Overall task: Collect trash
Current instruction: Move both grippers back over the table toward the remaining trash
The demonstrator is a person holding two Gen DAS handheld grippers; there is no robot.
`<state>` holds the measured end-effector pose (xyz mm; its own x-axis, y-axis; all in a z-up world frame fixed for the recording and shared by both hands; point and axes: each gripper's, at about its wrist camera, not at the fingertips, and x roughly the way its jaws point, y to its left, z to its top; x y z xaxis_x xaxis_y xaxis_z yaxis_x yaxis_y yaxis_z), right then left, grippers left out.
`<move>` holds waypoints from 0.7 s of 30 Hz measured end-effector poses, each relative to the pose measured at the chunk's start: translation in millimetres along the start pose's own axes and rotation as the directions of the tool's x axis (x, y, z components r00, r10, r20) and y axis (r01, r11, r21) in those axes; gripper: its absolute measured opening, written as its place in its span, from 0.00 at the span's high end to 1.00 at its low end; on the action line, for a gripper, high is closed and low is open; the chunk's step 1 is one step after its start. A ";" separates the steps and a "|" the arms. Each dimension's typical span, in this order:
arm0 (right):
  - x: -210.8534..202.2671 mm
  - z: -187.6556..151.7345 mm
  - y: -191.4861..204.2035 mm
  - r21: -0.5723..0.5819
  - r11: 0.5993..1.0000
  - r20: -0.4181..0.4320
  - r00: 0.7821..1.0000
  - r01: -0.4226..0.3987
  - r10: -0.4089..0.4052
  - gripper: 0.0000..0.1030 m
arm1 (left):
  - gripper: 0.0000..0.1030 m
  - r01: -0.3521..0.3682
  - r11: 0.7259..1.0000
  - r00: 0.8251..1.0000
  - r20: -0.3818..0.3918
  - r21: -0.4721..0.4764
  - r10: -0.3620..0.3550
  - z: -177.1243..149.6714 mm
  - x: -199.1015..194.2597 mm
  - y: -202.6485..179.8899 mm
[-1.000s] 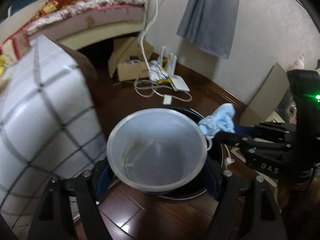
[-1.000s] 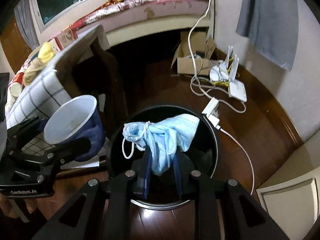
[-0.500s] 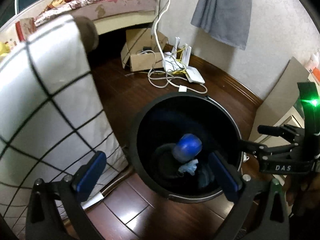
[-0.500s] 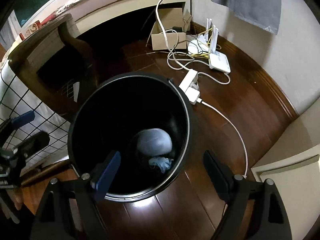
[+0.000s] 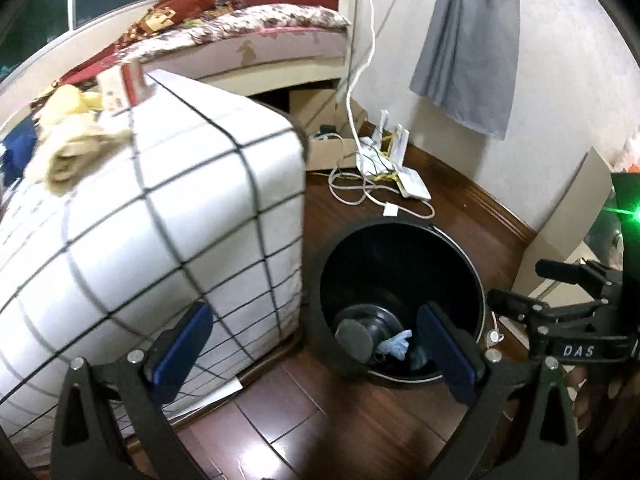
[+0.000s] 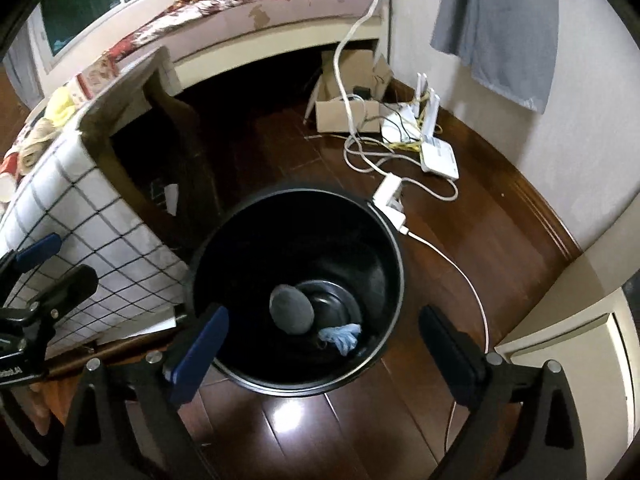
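Observation:
A black round trash bin [image 5: 400, 240] [image 6: 384, 232] stands on the dark wood floor. At its bottom lie a paper cup on its side [image 5: 354, 338] [image 6: 290, 314] and a crumpled blue face mask [image 5: 396, 345] [image 6: 340, 334]. My left gripper [image 5: 316, 350] is open and empty, above the bin's left rim next to the checked table cover. My right gripper [image 6: 324, 344] is open and empty above the bin's near rim. The right gripper also shows at the right edge of the left wrist view [image 5: 560, 312].
A table with a white checked cover [image 5: 140, 220] [image 6: 80, 216] stands left of the bin, with cloth [image 5: 68, 148] on top. A router, power strip and cables [image 6: 420, 152] lie behind the bin by the wall. A cardboard box [image 6: 352, 108] sits under the bed. A grey cloth [image 5: 468, 40] hangs on the wall.
One second ago the left gripper held the cup and the right held the mask over the bin. Both opened, and the cup and mask now lie inside. Both grippers have since pulled back.

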<state>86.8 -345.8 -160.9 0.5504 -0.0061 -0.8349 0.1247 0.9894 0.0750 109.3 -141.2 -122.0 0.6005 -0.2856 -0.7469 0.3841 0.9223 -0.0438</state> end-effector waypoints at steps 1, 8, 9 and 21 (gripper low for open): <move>-4.6 1.0 5.7 -0.010 1.000 0.008 1.000 -0.009 0.009 0.05 | 0.01 -0.004 1.000 1.000 0.005 -0.006 0.005 0.4 -2.4 2.0; -31.5 9.9 36.3 -0.044 0.998 0.056 0.997 -0.047 0.050 0.05 | 0.01 -0.044 0.997 0.998 0.051 -0.060 0.047 4.5 -25.6 20.5; -36.4 12.3 42.4 -0.052 0.997 0.066 0.996 -0.055 0.058 0.05 | 0.01 -0.048 0.997 0.997 0.056 -0.067 0.052 5.2 -29.0 23.2; -68.7 48.8 139.7 -0.203 0.956 0.124 0.963 -0.211 0.239 0.05 | 0.01 -0.250 0.944 0.955 0.107 -0.216 0.278 -6.7 -83.8 108.2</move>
<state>106.7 -214.3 -66.5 0.6625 0.2126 -0.7183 -0.1643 0.9768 0.1376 95.8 -15.8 -68.6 0.7552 -0.0445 -0.6540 0.0607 0.9982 0.0021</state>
